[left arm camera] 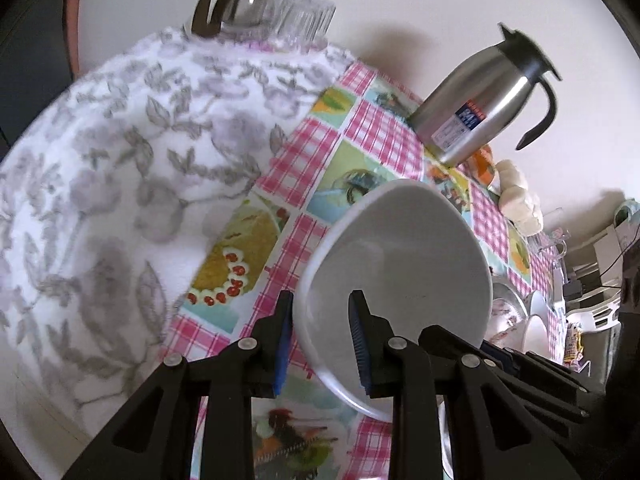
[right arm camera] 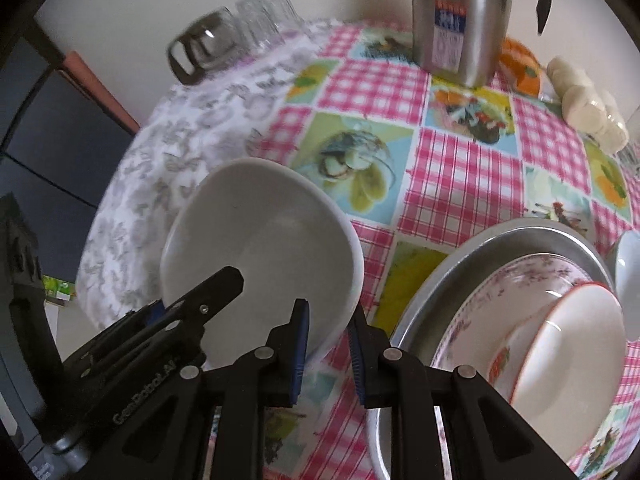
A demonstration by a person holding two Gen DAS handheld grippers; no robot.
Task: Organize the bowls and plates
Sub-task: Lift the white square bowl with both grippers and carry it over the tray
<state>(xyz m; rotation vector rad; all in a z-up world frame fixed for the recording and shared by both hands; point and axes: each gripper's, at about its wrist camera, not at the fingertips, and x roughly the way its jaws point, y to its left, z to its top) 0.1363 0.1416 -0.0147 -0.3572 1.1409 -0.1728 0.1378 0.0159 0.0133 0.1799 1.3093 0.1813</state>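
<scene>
White bowl [left arm camera: 400,264], gripped by both tools

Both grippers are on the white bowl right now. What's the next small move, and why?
Probably carry the white bowl left toward the floral towel and lower it there. Both the left gripper and the right gripper have their jaws closed on its rim, and it is tilted above the checked tablecloth. The towel already holds upturned glasses, with bare space in front.
</scene>
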